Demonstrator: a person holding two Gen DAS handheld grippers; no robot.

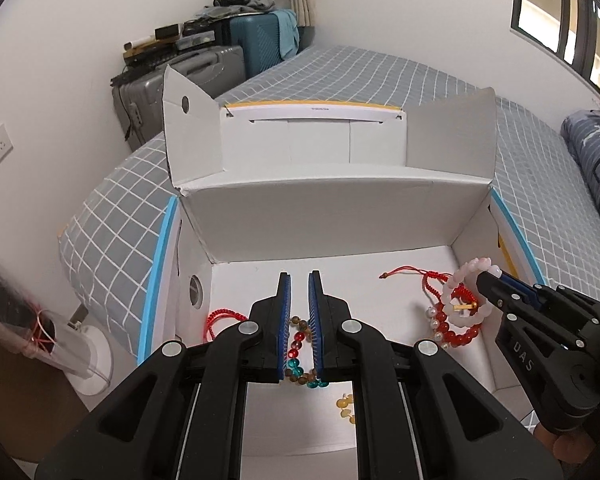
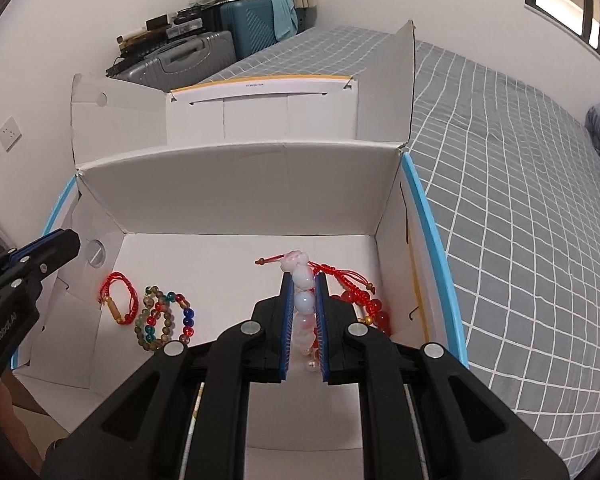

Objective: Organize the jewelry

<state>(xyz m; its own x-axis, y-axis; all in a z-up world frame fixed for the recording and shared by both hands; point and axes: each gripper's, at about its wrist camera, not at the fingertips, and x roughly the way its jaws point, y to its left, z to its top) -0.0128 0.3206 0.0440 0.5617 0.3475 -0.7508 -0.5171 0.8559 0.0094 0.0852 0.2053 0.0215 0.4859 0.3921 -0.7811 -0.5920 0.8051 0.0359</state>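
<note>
At this moment your left gripper [image 1: 300, 276] hovered over the left part of the open white cardboard box [image 2: 236, 208], its blue pads drawn almost together with nothing pinched between them; the multicoloured bead bracelet [image 2: 168, 320] lay on the box floor below it, seen through the narrow gap. Left of that bracelet, near the box's left wall, lay a red cord bracelet [image 2: 118, 298] with a gold tube charm. Near the front of the floor sat a few loose amber beads [image 1: 346, 404]. Further right, your right gripper [image 2: 303, 276] was clamped on a pale pink-and-white bead bracelet [image 2: 303, 302], which stood on edge between the pads and rose past the fingertips, held above the right part of the box. Beneath and beside it on the floor lay a tangle: a red braided cord bracelet [image 2: 342, 276], a red bead bracelet [image 2: 374, 312], and a short run of small pearls [image 1: 434, 320]. The box rested on a bed with a grey checked cover [image 2: 520, 184], its lid flaps standing open at the far side.
</note>
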